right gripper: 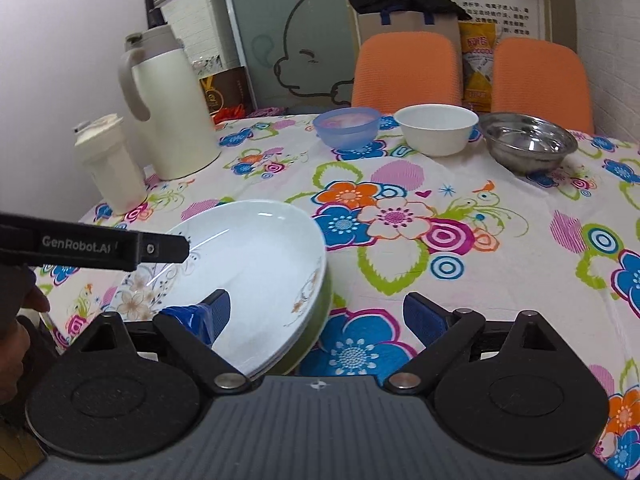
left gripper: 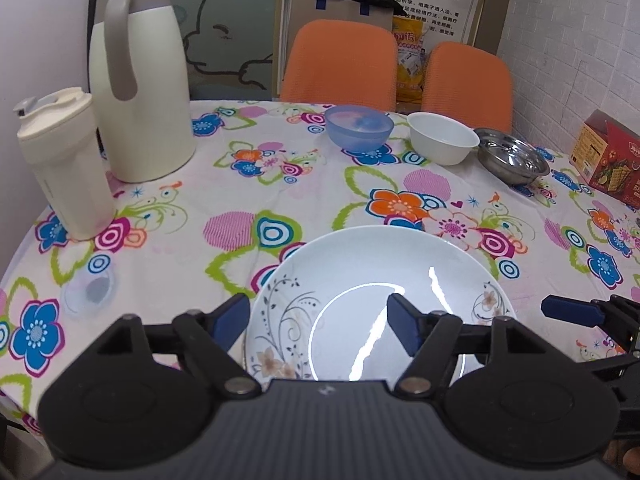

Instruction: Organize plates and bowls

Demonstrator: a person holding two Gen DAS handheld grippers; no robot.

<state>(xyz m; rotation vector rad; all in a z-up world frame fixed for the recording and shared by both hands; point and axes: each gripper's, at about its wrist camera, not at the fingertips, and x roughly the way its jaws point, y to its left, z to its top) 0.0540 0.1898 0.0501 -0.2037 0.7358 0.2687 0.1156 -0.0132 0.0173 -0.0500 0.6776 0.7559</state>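
Note:
A white plate with a floral print (left gripper: 360,280) lies on the flowered tablecloth near the table's front. In the right wrist view it tops a small stack of plates (right gripper: 256,264) with a green one underneath. My left gripper (left gripper: 318,322) is open, one finger outside the plate's left rim and the other over its middle. My right gripper (right gripper: 320,316) is open, straddling the stack's right rim. Neither holds anything. At the far side stand a blue translucent bowl (left gripper: 359,126), a white bowl (left gripper: 442,138) and a steel bowl (left gripper: 514,160) in a row.
A cream thermos jug (left gripper: 136,92) and a cream tumbler (left gripper: 64,164) stand at the left. A red cracker box (left gripper: 608,156) sits at the right edge. Two orange chairs (left gripper: 340,64) stand behind the table, with flowered cloth (right gripper: 460,248) between plates and bowls.

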